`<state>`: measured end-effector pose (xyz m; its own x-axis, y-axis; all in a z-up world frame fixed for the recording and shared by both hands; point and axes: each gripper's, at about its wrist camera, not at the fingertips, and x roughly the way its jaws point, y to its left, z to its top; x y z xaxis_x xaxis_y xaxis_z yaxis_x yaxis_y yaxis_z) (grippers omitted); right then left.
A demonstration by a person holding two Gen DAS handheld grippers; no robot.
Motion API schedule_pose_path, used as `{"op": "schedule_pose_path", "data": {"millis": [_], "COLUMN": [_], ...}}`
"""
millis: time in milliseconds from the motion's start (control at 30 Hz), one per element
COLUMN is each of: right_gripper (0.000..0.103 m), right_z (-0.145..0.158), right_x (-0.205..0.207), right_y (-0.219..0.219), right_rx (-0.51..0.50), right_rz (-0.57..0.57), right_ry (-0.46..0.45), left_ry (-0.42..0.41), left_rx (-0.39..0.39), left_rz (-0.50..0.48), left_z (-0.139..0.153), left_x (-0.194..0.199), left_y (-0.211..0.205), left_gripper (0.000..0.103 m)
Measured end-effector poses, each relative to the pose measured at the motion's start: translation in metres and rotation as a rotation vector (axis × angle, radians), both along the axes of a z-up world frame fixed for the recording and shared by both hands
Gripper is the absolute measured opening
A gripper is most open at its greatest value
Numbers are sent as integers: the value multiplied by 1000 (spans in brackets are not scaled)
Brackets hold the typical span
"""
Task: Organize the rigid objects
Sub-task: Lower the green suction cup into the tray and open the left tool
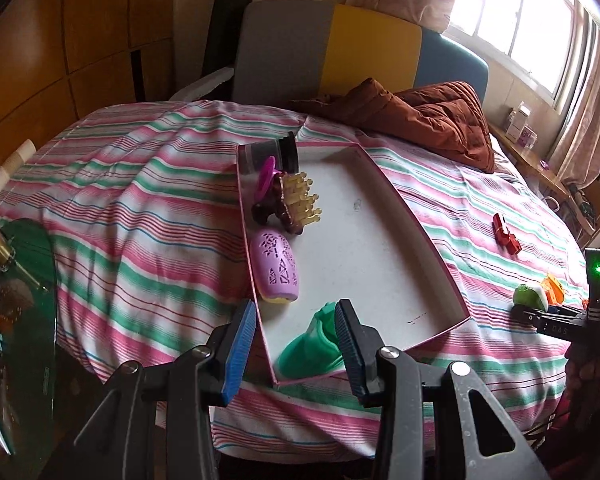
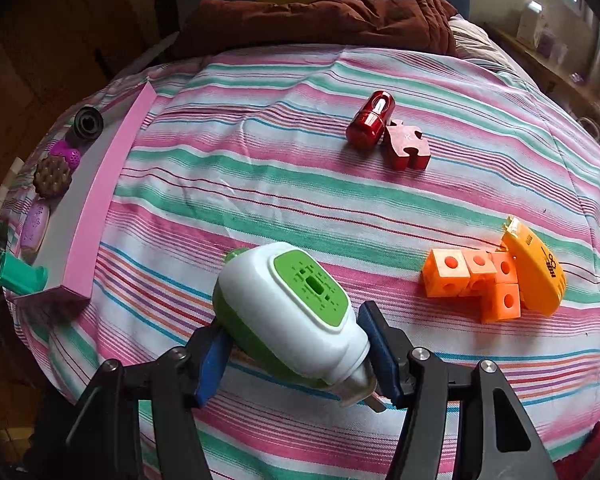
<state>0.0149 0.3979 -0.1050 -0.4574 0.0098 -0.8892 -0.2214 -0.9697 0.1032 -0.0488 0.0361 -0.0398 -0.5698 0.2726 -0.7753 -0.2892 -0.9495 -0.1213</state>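
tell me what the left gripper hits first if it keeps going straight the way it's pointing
Probably the green plastic piece in the near corner of the pink-edged tray: it shows directly between the open left gripper fingers. Depth is unclear, so the tray's near rim might come first.

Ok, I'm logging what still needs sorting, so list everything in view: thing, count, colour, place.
Box lid tray: 1, pink rim, white inside, on the bed.
Jar: 1, dark, tray's far corner.
Purple piece: 1, beside the jar.
Bristle brush: 1, brown, in tray.
Lilac case: 1, in tray.
Teal piece: 1, tray's near corner.
Red cylinder: 1, on bedspread.
Puzzle piece: 1, red, touching the cylinder.
Cube block: 1, orange, on bedspread.
Yellow casing: 1, against the cubes.
Plug-in device: 1, white-green, in right tool.
Brown quilt: 1, far end.
Left tool: open, nothing between its fingers.
Right tool: gripping the device.
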Motion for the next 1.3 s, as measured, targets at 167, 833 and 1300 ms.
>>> {"op": "schedule_pose_path", "data": {"millis": [167, 833, 1300], "right_gripper": [63, 60, 59], "right_z": [2, 1, 1], "right_x": [-3, 0, 0], "right_y": [-7, -14, -14], "right_rx": [53, 104, 64], "right_rz": [24, -13, -70], "right_ry": [-12, 0, 15], "left_ry": [-4, 1, 29], "left_rx": [10, 8, -11], "left_rz": [15, 53, 81], "left_z": [-1, -1, 6], "left_x": [0, 5, 7], "left_y": [-7, -25, -33], "left_gripper": [41, 41, 41]}}
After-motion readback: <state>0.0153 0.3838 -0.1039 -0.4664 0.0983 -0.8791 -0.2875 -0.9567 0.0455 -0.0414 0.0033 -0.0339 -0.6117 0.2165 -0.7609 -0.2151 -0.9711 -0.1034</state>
